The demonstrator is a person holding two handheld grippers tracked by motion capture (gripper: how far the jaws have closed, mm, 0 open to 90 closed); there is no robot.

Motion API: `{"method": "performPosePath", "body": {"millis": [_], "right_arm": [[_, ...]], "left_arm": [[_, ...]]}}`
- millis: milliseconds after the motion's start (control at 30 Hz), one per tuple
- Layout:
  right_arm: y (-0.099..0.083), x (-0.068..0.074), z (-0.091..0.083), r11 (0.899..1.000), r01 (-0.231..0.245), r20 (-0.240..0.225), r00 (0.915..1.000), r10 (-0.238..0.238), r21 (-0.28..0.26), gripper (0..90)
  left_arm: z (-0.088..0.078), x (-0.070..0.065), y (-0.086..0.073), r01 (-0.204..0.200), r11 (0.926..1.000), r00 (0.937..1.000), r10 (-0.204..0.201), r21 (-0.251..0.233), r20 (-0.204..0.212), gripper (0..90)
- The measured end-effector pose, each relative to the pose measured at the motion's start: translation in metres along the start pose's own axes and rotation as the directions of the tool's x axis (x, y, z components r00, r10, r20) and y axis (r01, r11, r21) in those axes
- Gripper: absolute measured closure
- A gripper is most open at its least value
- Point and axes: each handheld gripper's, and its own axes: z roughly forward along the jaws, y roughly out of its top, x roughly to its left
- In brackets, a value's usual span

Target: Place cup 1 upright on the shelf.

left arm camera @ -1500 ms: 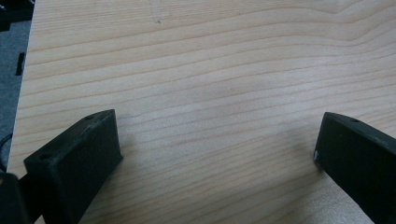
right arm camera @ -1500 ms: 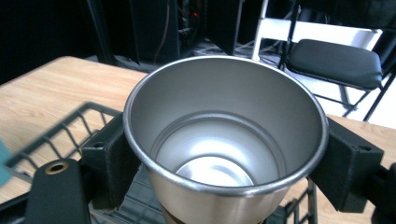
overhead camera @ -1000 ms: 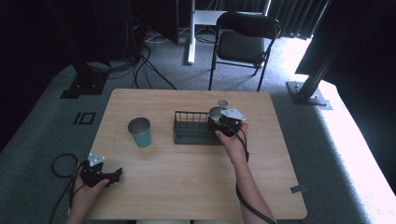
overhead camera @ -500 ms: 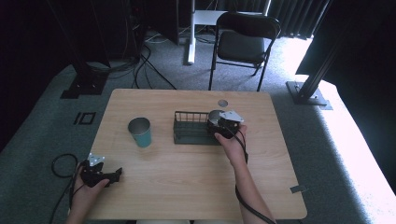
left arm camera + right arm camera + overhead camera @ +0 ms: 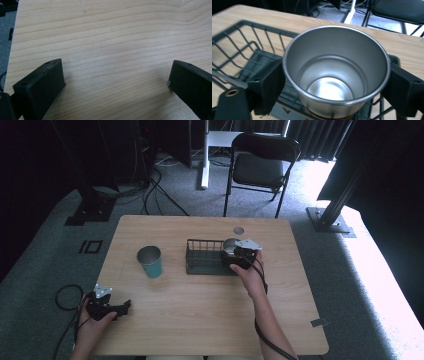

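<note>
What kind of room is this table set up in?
Probably a lab or studio for recording, not a home: grey carpet, loose cables on the floor, a folding chair, dark metal stands around a wooden table.

1. In the right gripper view the steel cup [image 5: 335,72] is cut off at the bottom edge, so its base is hidden.
2. The wire basket [image 5: 242,50] runs off the left edge there.
3. In the high view the right hand-held gripper [image 5: 239,257] covers most of the cup.
4. A small round mark [image 5: 238,230] on the bench [image 5: 200,320] is too small to identify.
</note>
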Motion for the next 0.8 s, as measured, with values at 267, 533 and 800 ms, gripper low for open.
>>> {"method": "performPosePath", "body": {"millis": [267, 533, 800], "right_arm": [[0.0, 0.0, -0.008, 1.0, 0.026, -0.011, 0.9996, -0.026, 0.008, 11.5], [-0.002, -0.004, -0.018, 0.999, 0.034, -0.005, 0.9994, -0.034, -0.004, 11.5], [-0.008, -0.009, -0.029, 0.999, 0.031, -0.004, 0.9995, -0.031, -0.01, 11.5]], "left_arm": [[0.0, 0.0, 0.0, 0.0, 1.0, 1.0, 0.0, 0.0, 0.0, 1.0], [0.0, 0.0, 0.0, 0.0, 1.0, 1.0, 0.0, 0.0, 0.0, 1.0], [0.0, 0.0, 0.0, 0.0, 1.0, 1.0, 0.0, 0.0, 0.0, 1.0]]}}
